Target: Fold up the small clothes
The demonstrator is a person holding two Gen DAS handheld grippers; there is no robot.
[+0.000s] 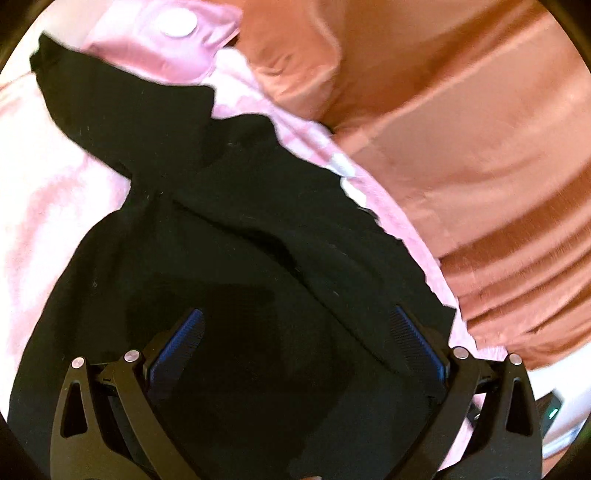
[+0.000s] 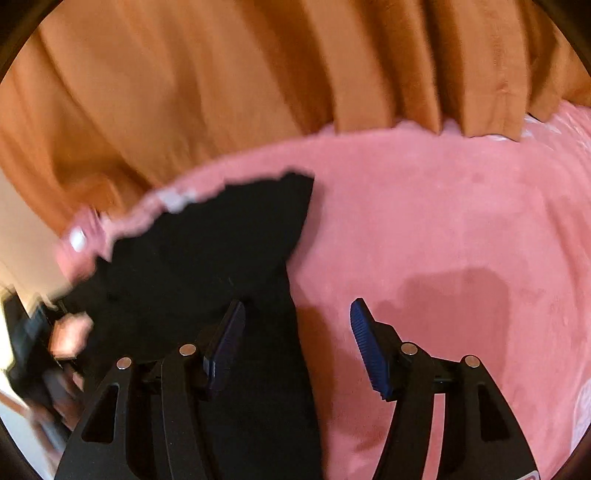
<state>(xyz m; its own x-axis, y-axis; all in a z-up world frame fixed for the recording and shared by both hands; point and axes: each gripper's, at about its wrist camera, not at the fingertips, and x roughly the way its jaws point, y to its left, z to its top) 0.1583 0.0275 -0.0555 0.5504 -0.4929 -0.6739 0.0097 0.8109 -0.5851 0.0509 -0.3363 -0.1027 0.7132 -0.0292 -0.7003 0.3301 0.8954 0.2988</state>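
A black garment (image 1: 229, 236) lies crumpled on a pink blanket (image 1: 48, 206). My left gripper (image 1: 295, 321) is open just above the garment's middle, with blue pads on both sides and nothing between them. In the right wrist view the same black garment (image 2: 207, 251) lies at the left on the pink blanket (image 2: 443, 221). My right gripper (image 2: 299, 314) is open over the garment's right edge; its left finger is over the black cloth and its right finger over bare blanket.
An orange curtain (image 2: 221, 74) hangs along the far edge of the bed, also in the left wrist view (image 1: 461, 110). A pink pillow with a white button (image 1: 177, 27) lies beyond the garment. A hand on the other gripper (image 2: 70, 332) shows at the left.
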